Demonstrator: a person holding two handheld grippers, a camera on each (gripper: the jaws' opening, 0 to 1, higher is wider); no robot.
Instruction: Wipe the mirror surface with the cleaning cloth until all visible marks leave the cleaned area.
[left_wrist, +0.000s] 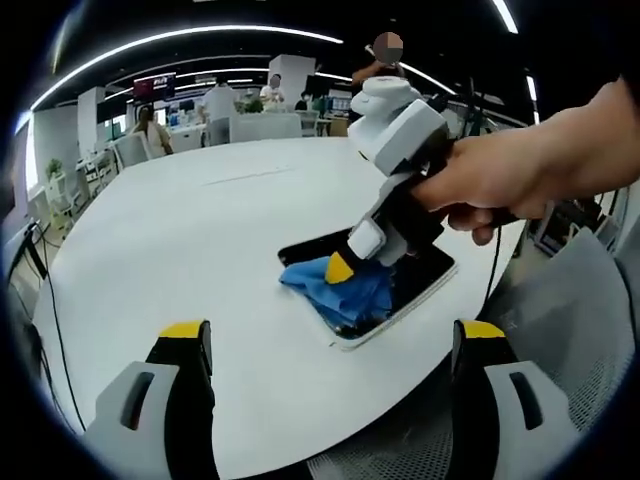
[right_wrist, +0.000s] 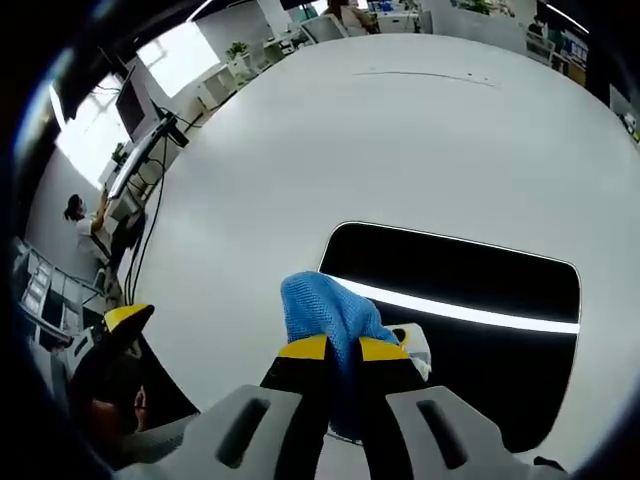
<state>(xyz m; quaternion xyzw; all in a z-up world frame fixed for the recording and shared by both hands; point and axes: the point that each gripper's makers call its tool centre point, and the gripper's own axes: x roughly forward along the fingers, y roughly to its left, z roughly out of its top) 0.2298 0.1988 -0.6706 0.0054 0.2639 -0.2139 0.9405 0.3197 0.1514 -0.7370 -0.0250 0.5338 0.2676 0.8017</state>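
Two yellow-tipped jaws of your right gripper (right_wrist: 343, 349) stand nearly together, pinching the blue cleaning cloth (right_wrist: 325, 312) between them. In the right gripper view the cloth bunches up just ahead of the tips and rests on the near left corner of the mirror (right_wrist: 470, 275), whose dark glass reflects a bright strip of ceiling light. You can see the same grip from the left gripper view: your right gripper (left_wrist: 345, 268) comes down from the upper right, held in your hand (left_wrist: 500, 180), with its tips pressed into the cloth (left_wrist: 335, 285), which lies crumpled over the left part of the mirror (left_wrist: 425, 275).

Your left gripper (left_wrist: 330, 345) hangs back from the work with its jaws set wide apart, nothing between them, and one of its yellow tips shows at the left edge of the right gripper view.

The mirror is a rectangular panel with a pale frame, lying flat on the round white table (left_wrist: 190, 230) near its edge. Beyond the table is an open office with desks, monitors, potted plants and several people (left_wrist: 150, 130) seated or standing well away. A black cable (left_wrist: 55, 330) trails past the table's left edge.
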